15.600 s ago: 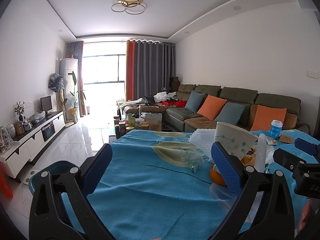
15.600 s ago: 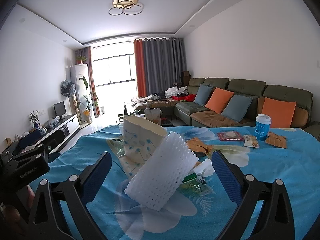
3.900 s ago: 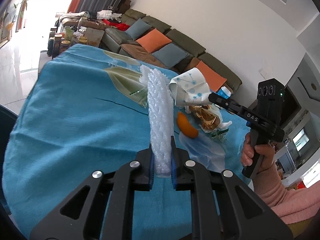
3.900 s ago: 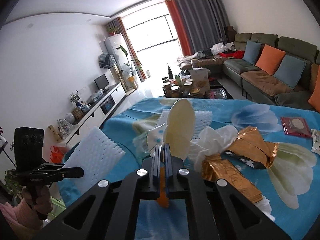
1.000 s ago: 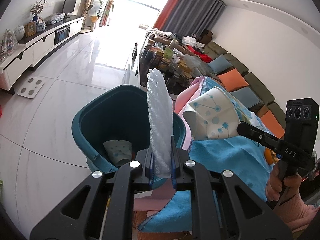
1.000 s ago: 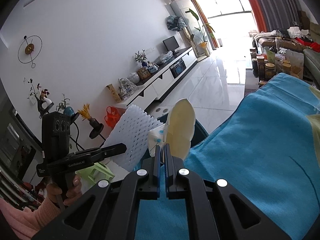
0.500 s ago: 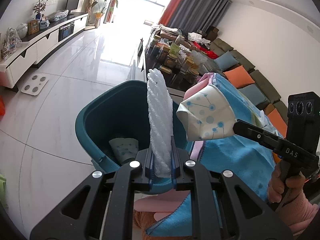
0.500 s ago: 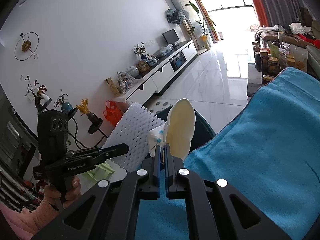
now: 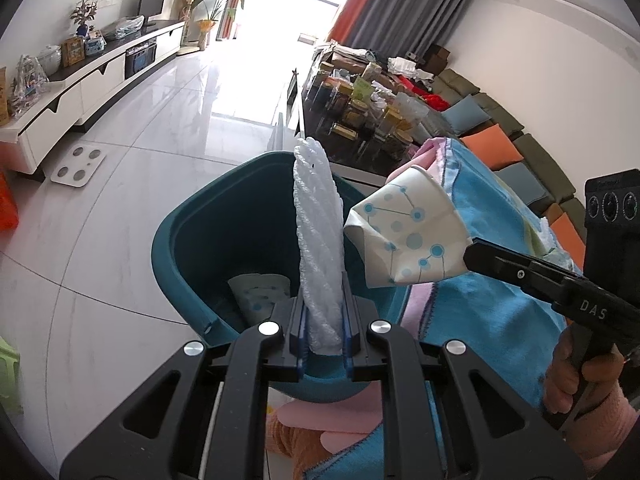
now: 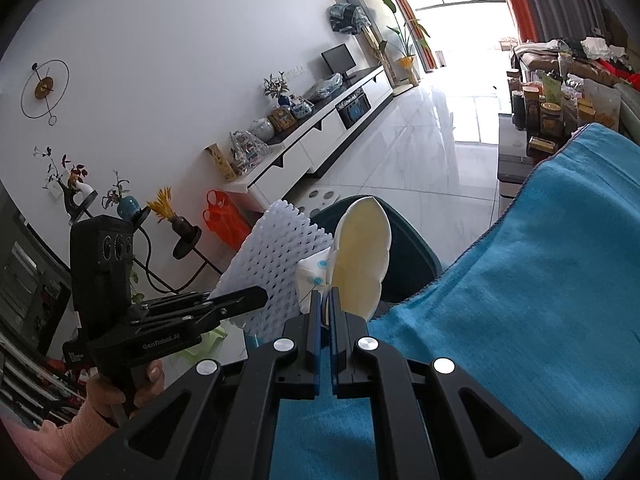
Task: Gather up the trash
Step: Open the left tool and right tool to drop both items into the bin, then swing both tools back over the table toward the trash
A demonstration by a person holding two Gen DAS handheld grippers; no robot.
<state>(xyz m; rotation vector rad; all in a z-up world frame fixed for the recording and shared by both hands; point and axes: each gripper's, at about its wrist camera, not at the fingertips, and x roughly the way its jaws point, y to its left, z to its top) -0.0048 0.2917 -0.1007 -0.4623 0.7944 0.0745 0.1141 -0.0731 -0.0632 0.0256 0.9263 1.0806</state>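
Observation:
My left gripper [image 9: 324, 320] is shut on a white foam net sleeve [image 9: 318, 240] and holds it upright over the teal trash bin [image 9: 188, 240] on the floor. A crushed paper cup [image 9: 260, 292] lies inside the bin. My right gripper [image 10: 325, 308] is shut on a squashed white paper cup with blue dots [image 10: 360, 256]; in the left wrist view that cup [image 9: 408, 232] hangs beside the bin's right rim. In the right wrist view the foam sleeve [image 10: 276, 264] and the left gripper [image 10: 240, 300] show at left, the bin [image 10: 408, 256] behind the cup.
The table with the blue cloth [image 9: 492, 312] stands right of the bin. A low table crowded with jars [image 9: 360, 120] is behind it. A white TV cabinet [image 9: 80, 92] runs along the left wall, a scale [image 9: 78, 160] on the tiled floor.
Both grippers have moved a little closer over the bin with their loads. The bin now fills more of the left wrist view. Both stay shut.

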